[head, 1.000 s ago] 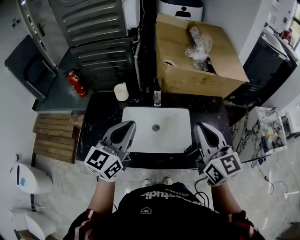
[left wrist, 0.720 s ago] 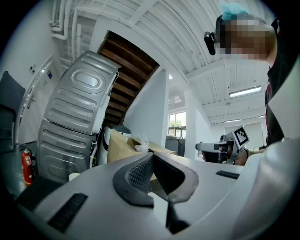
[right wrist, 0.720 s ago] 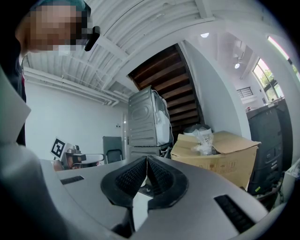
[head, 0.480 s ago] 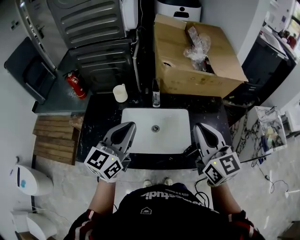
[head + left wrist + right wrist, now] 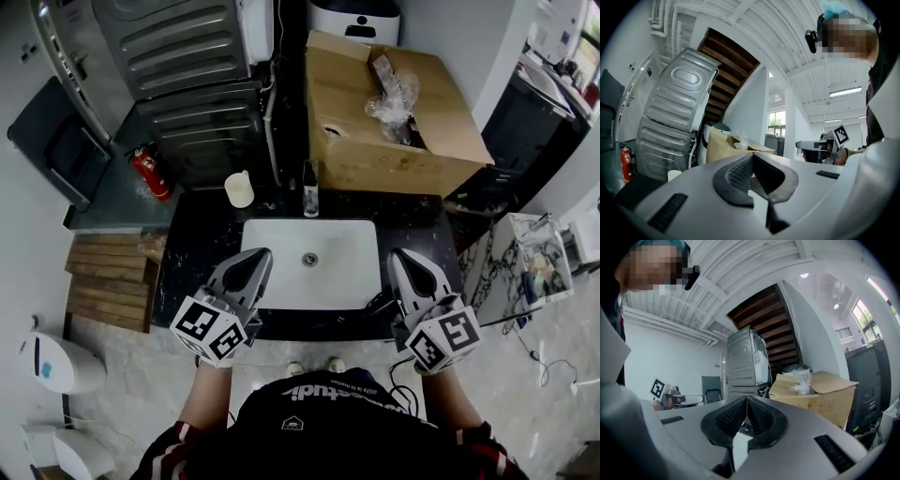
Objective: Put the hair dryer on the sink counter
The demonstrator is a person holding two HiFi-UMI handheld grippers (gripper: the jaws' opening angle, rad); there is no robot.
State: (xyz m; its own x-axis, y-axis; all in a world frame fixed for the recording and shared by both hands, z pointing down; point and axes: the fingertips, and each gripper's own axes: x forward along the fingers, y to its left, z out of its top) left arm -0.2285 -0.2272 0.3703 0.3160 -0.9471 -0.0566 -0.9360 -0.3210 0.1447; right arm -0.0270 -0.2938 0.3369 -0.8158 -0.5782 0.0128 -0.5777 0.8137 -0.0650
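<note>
The left gripper (image 5: 255, 255) is hovering with its jaws pressed together on nothing. The right gripper (image 5: 401, 255) is doing the same, its ribbed pads meeting tip to tip with nothing between them. Both are hanging over the front edge of the dark tabletop (image 5: 202, 246), one at each side of the white sink basin (image 5: 328, 281), and pointing away from the person. Neither is reaching toward anything, so this is probably a neutral, ready pose.

The hair dryer is not showing clearly in any view. A dark cord (image 5: 379, 302) is lying at the tabletop's front edge just beside the right gripper. It may belong to the dryer, but I cannot tell. Judging by that, the pick-up is not yet under way.

Farther out, a pale cup (image 5: 240, 190) and a dark bottle (image 5: 310, 199) are standing at the back of the tabletop behind the basin. Bare stretches left and right of the basin are offering room for the dryer. Behind the tabletop a cardboard box (image 5: 375, 141) is sitting open.
</note>
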